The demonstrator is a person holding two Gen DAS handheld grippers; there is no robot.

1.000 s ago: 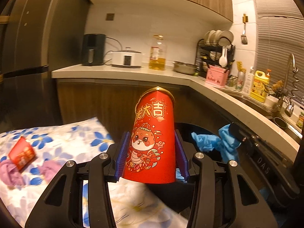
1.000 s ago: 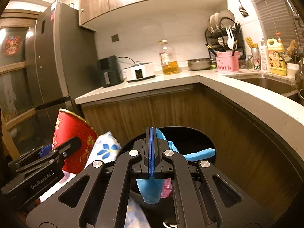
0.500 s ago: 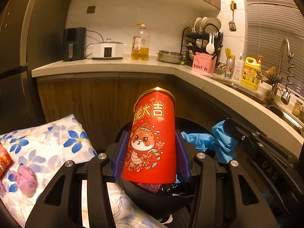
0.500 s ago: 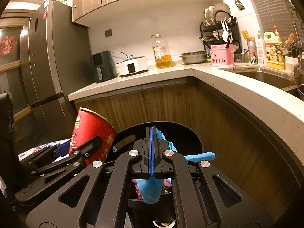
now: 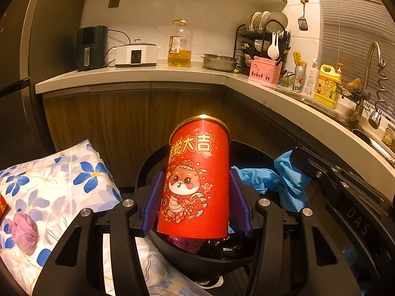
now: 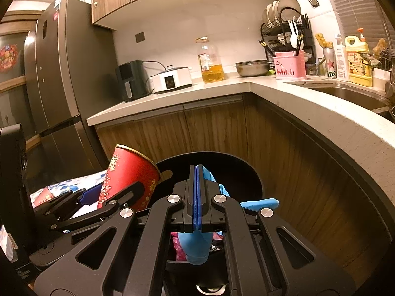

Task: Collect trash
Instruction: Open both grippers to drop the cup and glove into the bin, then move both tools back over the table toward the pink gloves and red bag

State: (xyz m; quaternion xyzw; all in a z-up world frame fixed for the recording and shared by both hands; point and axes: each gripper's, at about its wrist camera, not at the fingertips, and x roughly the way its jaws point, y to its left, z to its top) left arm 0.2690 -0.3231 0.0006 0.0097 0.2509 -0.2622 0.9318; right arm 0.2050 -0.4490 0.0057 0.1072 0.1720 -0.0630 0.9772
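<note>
The left gripper (image 5: 196, 197) is opening, its jaws barely off the red tube (image 5: 197, 180) above the bin (image 5: 246, 148). The right gripper (image 6: 197, 197) pinches a blue glove (image 6: 195, 249).

Warm-lit kitchen: pale L-shaped counter (image 6: 284, 86) over wood cabinets (image 6: 197, 128), dark fridge (image 6: 61, 86) beside.

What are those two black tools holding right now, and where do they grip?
The left tool, its jaws opening, has a red paper cup between them at its lower sides. The right tool pinches a blue glove by its middle.
</note>
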